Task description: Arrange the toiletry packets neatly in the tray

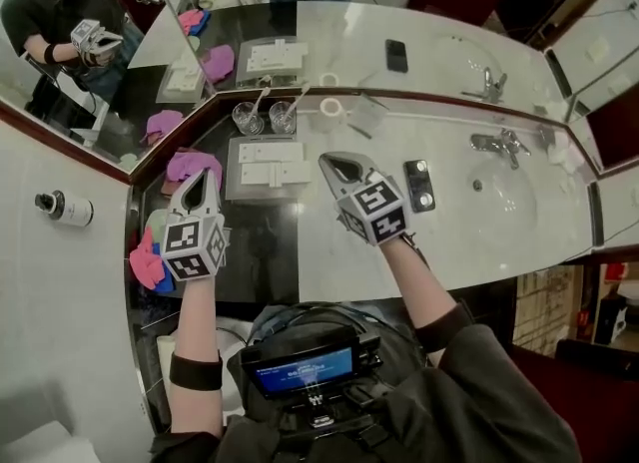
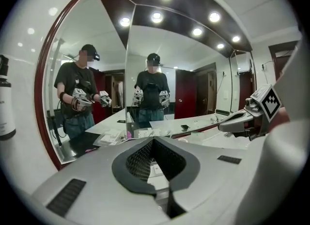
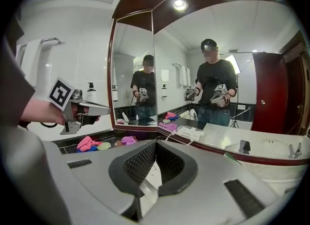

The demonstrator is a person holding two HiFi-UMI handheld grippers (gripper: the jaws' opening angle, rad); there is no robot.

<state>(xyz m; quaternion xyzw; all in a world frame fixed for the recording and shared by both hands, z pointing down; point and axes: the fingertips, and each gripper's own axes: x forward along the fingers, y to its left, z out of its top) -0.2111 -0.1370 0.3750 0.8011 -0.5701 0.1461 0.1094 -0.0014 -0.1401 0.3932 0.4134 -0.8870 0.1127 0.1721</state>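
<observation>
Lying flat inside the tray point(image 1: 232, 190) are the white packets point(image 1: 272, 163), seen side by side and not far from tidy. The tray is set on the tabletop point(image 1: 449, 241). The left tool point(image 1: 206, 176) is held just left of the tray and the right tool point(image 1: 327, 160) just right of it. Each tool is shut tight, and nothing is held in either one.

A few things could go wrong from here. If a shut tool is pushed down on a packet, the packet cannot be picked up and may be shoved crooked, so the jaws must be opened first. The packets look thin and flat, so they may be hard to get hold of, and one could be dropped outside the tray. The tray could be slid along the shiny tabletop if it is bumped from the side. Two glasses point(image 1: 247, 118) are stood just behind the tray, and they could be knocked over if a reach is made too far. A pink cloth point(image 1: 190, 164) is lying at the tray's left edge, by the left tool, and could be caught by mistake.
</observation>
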